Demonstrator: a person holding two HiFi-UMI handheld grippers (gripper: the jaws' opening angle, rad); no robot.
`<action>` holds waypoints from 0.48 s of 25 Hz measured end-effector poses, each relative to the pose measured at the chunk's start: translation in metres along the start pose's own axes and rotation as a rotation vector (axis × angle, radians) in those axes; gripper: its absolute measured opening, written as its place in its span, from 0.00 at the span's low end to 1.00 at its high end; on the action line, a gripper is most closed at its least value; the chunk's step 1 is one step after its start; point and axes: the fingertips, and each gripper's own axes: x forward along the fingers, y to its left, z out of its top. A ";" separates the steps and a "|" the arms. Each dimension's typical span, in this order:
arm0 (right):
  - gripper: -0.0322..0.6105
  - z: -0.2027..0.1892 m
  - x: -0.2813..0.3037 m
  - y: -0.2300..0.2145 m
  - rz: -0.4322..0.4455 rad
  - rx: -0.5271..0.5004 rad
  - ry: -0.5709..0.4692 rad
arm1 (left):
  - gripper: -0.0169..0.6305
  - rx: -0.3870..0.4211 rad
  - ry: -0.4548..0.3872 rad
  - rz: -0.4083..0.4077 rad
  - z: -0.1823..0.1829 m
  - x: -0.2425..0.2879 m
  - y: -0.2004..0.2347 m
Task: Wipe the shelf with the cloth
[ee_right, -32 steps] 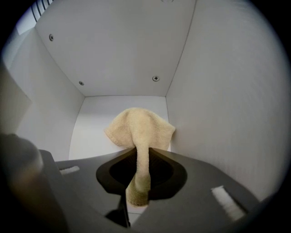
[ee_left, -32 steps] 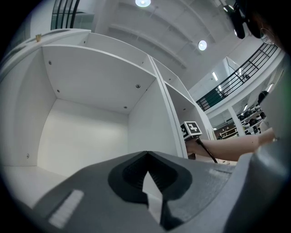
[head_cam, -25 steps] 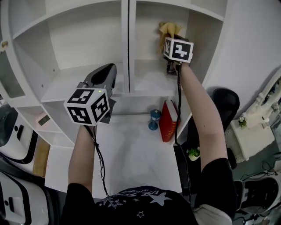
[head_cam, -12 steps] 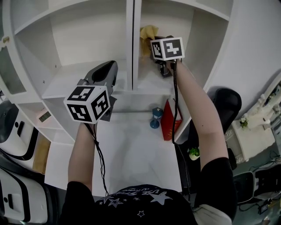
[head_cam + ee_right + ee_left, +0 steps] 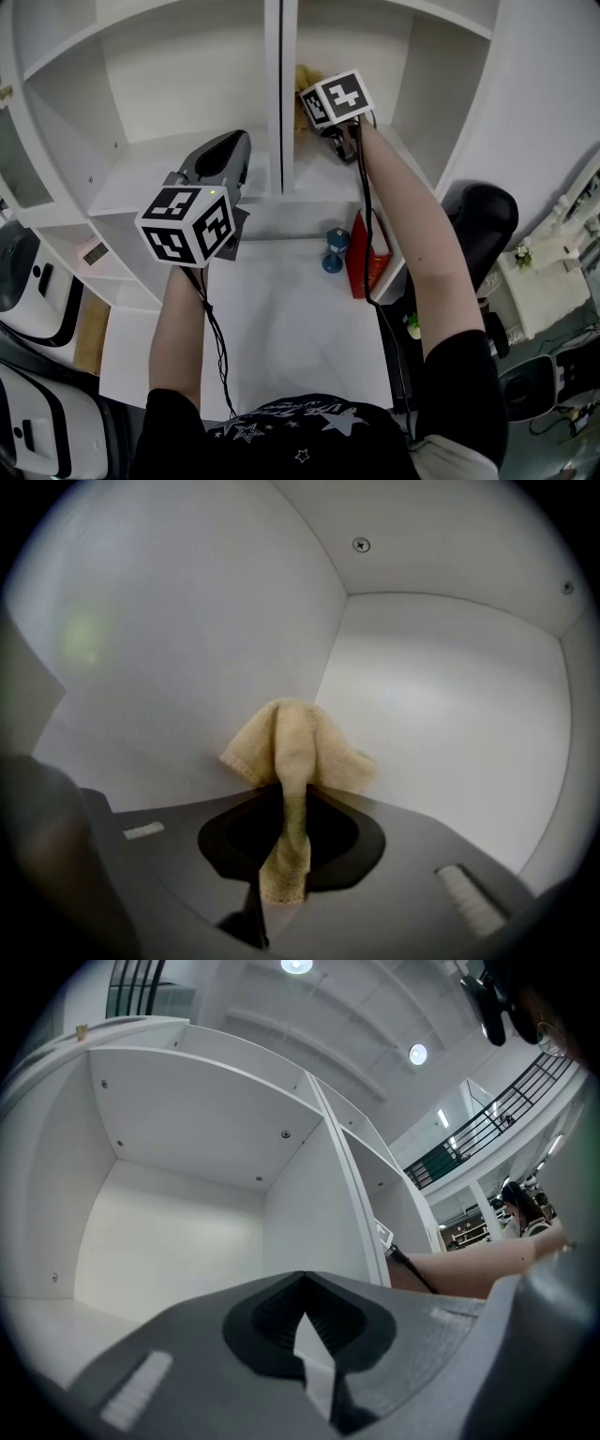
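Clamping the yellow cloth [image 5: 298, 742] at its fold, the right claw [image 5: 286, 808] sat inside the right compartment of the white shelf [image 5: 187, 178], just beside the divider [image 5: 274, 94]. The left claw [image 5: 302, 1288] was clenched on nothing, before the left compartment.

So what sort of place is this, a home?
Probably not a home: more likely a big hall or workshop. Past the white shelf unit are round lights high overhead and a railed upper gallery.
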 end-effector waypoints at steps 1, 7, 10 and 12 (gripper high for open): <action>0.18 -0.001 0.003 0.000 -0.001 -0.005 0.004 | 0.03 -0.001 -0.002 0.001 0.000 -0.001 0.001; 0.18 -0.002 0.008 -0.005 -0.006 -0.034 0.011 | 0.03 -0.001 -0.002 0.017 0.001 -0.001 0.009; 0.18 -0.005 0.004 -0.011 -0.027 -0.045 0.013 | 0.03 0.012 0.002 0.021 0.000 -0.001 0.008; 0.18 -0.008 0.000 -0.018 -0.044 -0.041 0.017 | 0.03 0.028 0.007 0.027 0.000 0.001 0.007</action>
